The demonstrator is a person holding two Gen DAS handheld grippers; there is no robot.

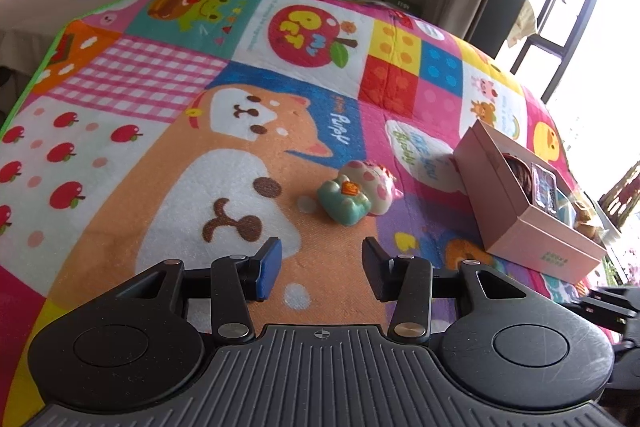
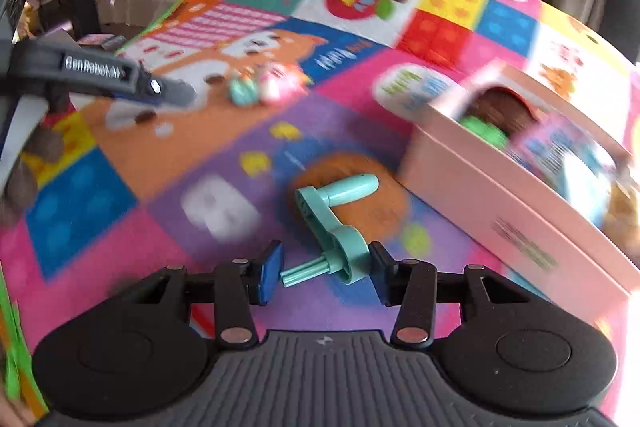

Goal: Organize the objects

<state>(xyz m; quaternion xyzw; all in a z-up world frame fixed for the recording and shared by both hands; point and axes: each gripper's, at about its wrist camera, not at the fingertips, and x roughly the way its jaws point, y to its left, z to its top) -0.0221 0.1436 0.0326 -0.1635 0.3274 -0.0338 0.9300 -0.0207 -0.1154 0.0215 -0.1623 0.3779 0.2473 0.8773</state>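
A mint-green plastic crank [image 2: 334,223] sits between the wide-open right gripper [image 2: 326,273] fingers, unclamped. The left gripper [image 1: 322,269] gapes empty; a pastel toy [image 1: 356,193] lies just ahead.

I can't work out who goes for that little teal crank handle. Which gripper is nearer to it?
Right. The right gripper is open with the teal crank handle lying between its fingers. The left gripper hovers farther off, over by the small toys.
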